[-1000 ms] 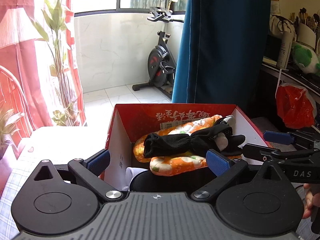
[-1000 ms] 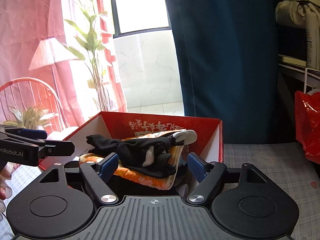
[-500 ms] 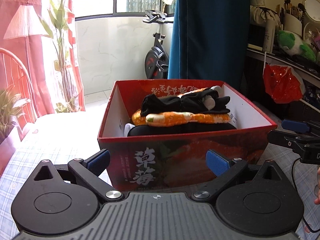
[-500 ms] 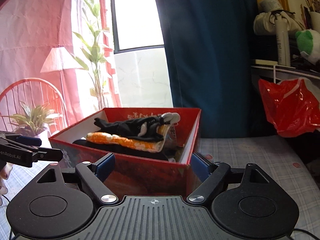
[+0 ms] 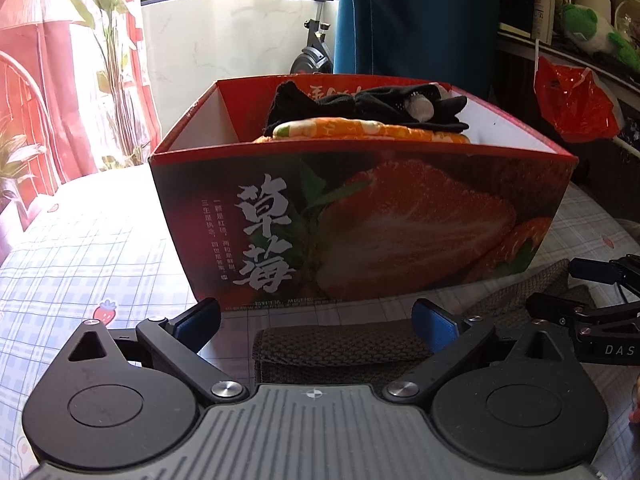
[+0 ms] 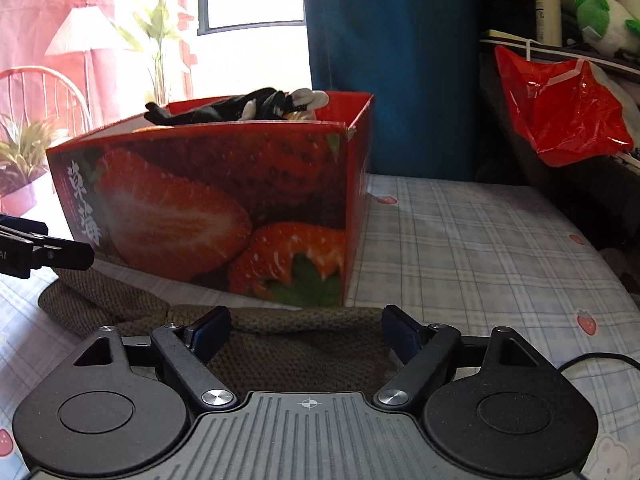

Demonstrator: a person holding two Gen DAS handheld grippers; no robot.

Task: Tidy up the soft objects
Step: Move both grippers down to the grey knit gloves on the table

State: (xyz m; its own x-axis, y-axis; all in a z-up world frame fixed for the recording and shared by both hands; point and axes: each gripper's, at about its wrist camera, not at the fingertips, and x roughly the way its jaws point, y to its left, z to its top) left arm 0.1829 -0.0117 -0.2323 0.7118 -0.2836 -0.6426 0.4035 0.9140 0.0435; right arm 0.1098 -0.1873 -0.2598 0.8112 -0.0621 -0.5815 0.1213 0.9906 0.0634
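Note:
A red strawberry-print box (image 5: 360,216) stands on the checked cloth; it also shows in the right wrist view (image 6: 208,208). Black gloves (image 5: 372,106) lie on an orange patterned fabric (image 5: 360,130) inside it, piled up to the rim. An olive-brown knitted cloth (image 5: 340,346) lies flat in front of the box and also shows in the right wrist view (image 6: 296,344). My left gripper (image 5: 316,320) is open, low over the cloth's left part. My right gripper (image 6: 306,326) is open, low over its right part. Neither holds anything.
The checked tablecloth (image 6: 480,240) stretches to the right of the box. A red plastic bag (image 6: 560,108) hangs from a shelf at right, with a green plush toy (image 6: 604,20) above. A blue curtain (image 5: 416,16) and an exercise bike (image 5: 312,44) stand behind.
Both grippers have pulled back from over the box and dropped to table level in front of it. The knitted cloth has come into view between their fingers.

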